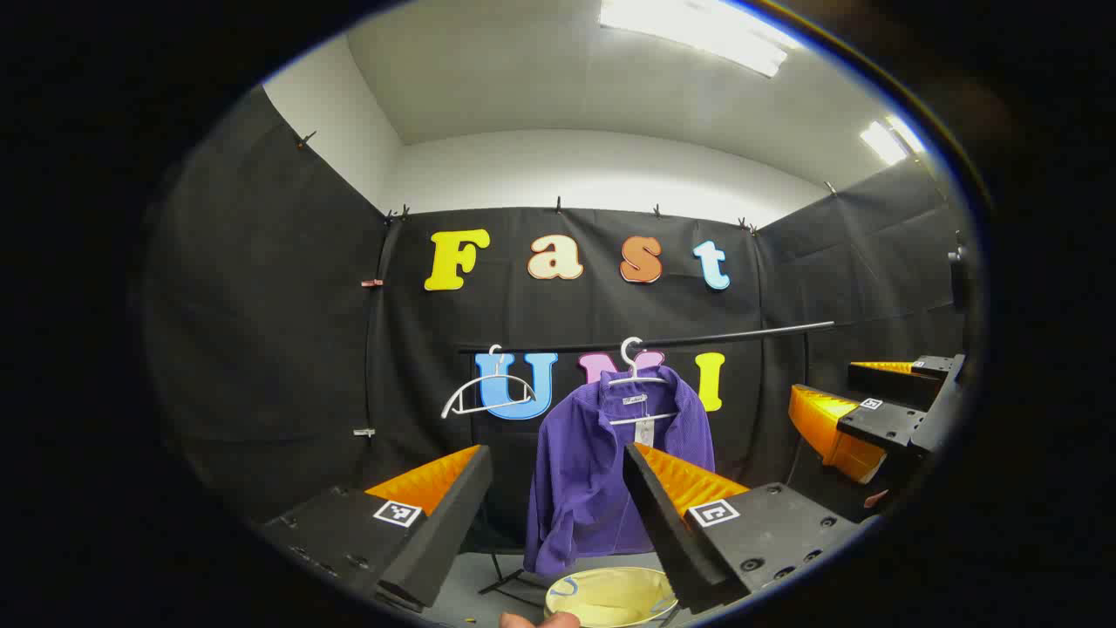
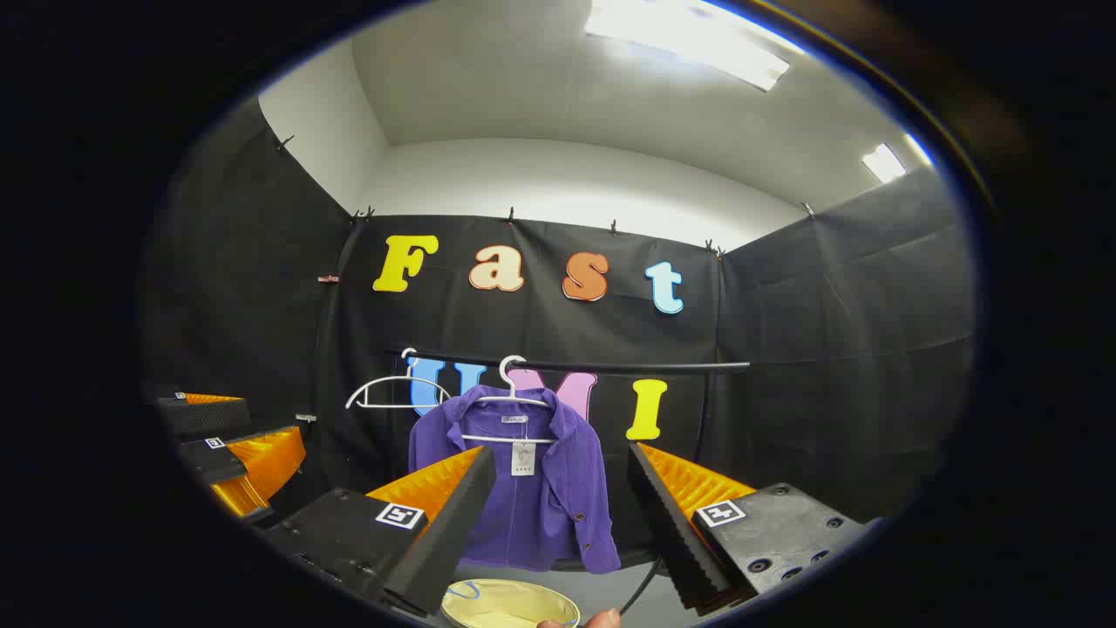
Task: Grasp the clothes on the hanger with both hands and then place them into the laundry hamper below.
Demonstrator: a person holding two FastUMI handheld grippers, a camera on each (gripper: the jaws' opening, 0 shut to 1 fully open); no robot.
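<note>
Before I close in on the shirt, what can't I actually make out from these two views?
- Purple shirt: right side hidden behind the left tool finger in the left gripper view; lower left hidden behind the right tool finger in the right gripper view.
- Laundry hamper: cut off by the bottom edge; depth unknown.
- Shirt tag: too small to read.

- A purple shirt (image 2: 523, 488) hangs on a white hanger (image 2: 510, 397) from a dark rail (image 2: 610, 365) across the booth's back wall; a small tag dangles at its neck.
- A second hanger (image 2: 384, 390), bare, hangs on the rail just left of it.
- A pale yellow hamper (image 2: 510, 604) sits on the floor below the shirt.
- The right gripper (image 2: 558, 475) is up in front, jaws wide apart, nothing between them, the shirt framed in the gap.
- The left gripper (image 2: 222, 436) is off at the left edge, well apart, parted too.
- A fingertip (image 2: 584, 621) peeks in at the bottom edge.
</note>
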